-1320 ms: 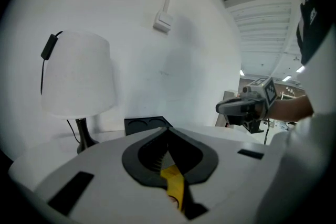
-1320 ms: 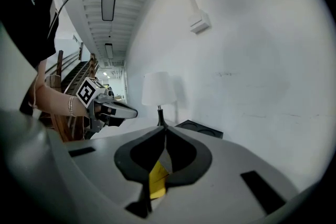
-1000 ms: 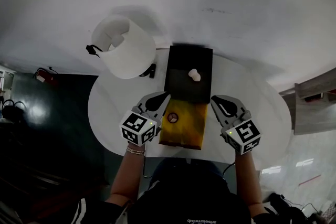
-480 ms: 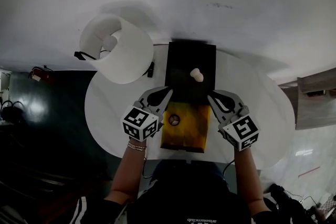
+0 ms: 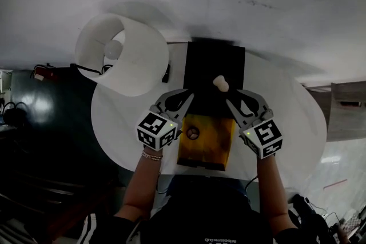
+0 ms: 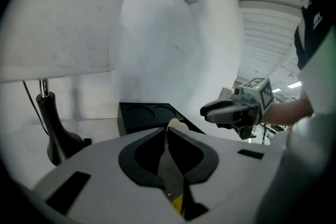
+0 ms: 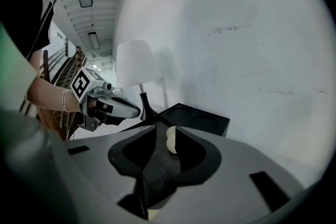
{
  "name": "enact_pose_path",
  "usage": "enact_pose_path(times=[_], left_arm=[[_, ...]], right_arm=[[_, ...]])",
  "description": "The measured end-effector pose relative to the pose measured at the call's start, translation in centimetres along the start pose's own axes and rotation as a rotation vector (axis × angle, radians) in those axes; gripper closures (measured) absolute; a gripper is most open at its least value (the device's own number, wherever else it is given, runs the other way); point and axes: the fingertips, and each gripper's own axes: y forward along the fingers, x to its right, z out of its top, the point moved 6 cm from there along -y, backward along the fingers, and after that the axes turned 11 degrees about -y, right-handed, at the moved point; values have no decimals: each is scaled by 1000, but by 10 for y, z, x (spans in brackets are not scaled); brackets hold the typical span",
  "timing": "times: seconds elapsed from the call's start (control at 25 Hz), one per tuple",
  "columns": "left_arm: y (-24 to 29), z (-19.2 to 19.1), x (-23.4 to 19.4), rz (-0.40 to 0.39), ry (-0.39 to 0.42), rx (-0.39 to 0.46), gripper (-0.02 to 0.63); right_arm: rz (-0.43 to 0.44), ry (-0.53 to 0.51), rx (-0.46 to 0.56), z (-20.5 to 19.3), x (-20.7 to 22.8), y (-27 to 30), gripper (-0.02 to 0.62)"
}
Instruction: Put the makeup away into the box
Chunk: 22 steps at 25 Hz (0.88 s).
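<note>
The makeup sponge [image 5: 220, 84] lies just ahead of both pairs of jaws, on the black box [image 5: 214, 60]. Seen from the right gripper [image 7: 165, 131], it stands in line with the narrow gap between the tips. These jaws have just been opening and press on nothing. The left gripper [image 6: 167, 131] is clenched tight and empty, with the sponge peeking over its tips. The sponge is cream, smooth and rounded, with a narrower top. Below the jaws the box's yellow part [image 5: 206, 148] rests on the white round table [image 5: 286, 123].
</note>
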Motion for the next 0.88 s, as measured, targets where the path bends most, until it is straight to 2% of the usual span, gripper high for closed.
enact_pose_path(times=[0.64, 0.88], left_arm=[[28, 1, -14, -28, -10, -54, 588], [32, 1, -20, -21, -21, -53, 583]], right_arm=[[37, -58, -124, -16, 8, 57, 399], [27, -120, -179, -18, 5, 62, 407]])
